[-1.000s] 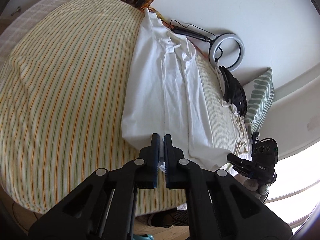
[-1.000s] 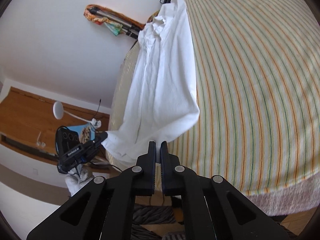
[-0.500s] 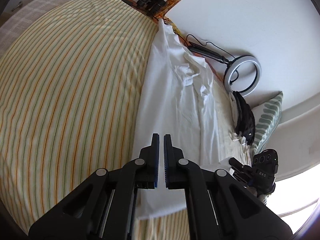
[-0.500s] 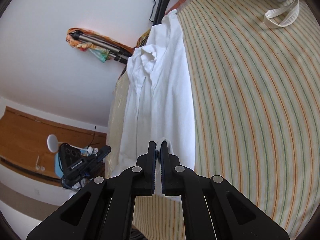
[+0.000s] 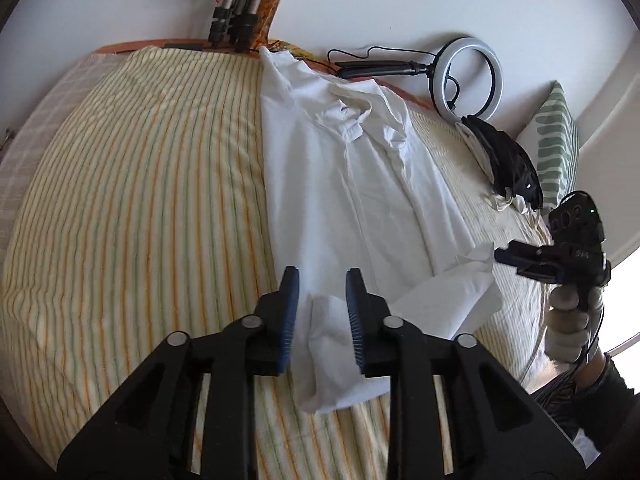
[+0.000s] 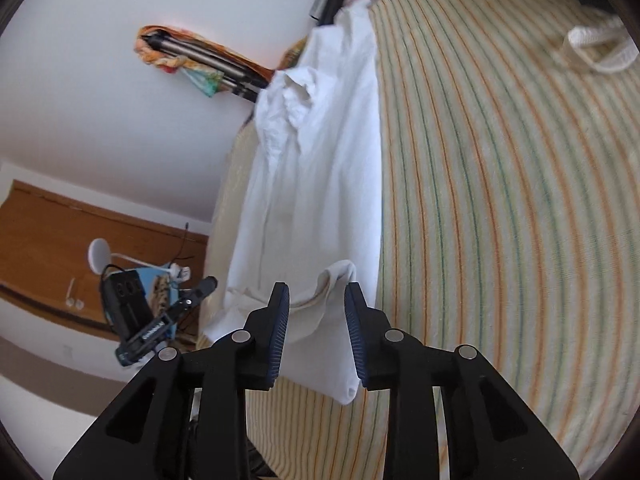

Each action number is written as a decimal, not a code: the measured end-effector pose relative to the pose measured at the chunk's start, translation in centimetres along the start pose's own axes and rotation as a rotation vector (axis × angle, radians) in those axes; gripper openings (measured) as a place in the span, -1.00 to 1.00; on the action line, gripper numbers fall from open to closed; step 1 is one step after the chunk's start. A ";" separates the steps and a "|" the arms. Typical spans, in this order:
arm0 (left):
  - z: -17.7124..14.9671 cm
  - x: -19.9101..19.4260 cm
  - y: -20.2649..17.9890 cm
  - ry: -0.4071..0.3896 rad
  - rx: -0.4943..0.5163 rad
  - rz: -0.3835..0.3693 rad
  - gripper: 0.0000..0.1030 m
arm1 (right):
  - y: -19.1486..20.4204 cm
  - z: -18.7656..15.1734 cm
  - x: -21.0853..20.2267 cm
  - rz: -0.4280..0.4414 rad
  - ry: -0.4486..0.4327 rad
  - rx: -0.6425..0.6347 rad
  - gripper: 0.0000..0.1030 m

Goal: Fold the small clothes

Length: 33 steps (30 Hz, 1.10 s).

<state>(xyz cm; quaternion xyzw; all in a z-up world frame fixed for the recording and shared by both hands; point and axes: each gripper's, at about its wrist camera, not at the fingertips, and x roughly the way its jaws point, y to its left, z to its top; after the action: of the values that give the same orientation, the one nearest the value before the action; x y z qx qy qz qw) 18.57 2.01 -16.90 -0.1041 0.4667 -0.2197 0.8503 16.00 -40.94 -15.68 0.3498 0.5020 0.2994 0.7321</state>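
A white collared shirt (image 5: 340,184) lies lengthwise on the striped bedspread (image 5: 140,200), collar toward the far edge. Its near hem is folded back onto the body. My left gripper (image 5: 322,276) hovers over the near left corner, jaws opening; loose hem cloth lies between the pads without being pressed. My right gripper (image 6: 317,288) stands over the other hem corner (image 6: 332,276), jaws also opening, with the fold free between them. Each wrist view shows the other gripper: the right gripper (image 5: 504,257) in a gloved hand, the left gripper (image 6: 208,282) off the bed's side.
A ring light (image 5: 468,76), a black garment (image 5: 508,164) and a green-patterned pillow (image 5: 560,140) lie along the bed's right side. Tripod legs (image 5: 236,12) stand at the far edge. A white strap (image 6: 600,48) rests on the bedspread (image 6: 500,200).
Both grippers moved in over the bed, bringing the shirt's hem up onto its body. Their jaws, shut before, now stand apart and the cloth has dropped free.
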 end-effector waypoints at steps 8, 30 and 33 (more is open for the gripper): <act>-1.4 0.0 -2.9 -0.011 0.197 0.089 -0.53 | 3.0 -2.1 -0.3 -0.221 -0.051 -0.298 -0.45; -3.0 2.4 -5.3 0.021 0.379 0.201 -0.84 | 5.1 -1.5 3.1 -0.351 -0.032 -0.478 -0.38; -2.6 1.7 -5.4 -0.006 0.367 0.196 -0.89 | 5.3 -1.3 3.5 -0.345 -0.026 -0.485 -0.35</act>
<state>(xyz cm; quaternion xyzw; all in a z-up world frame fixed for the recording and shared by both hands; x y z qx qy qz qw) 15.64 -3.50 -17.51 0.0979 0.4243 -0.2172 0.8736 15.43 -34.81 -13.54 0.0781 0.4585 0.2772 0.8407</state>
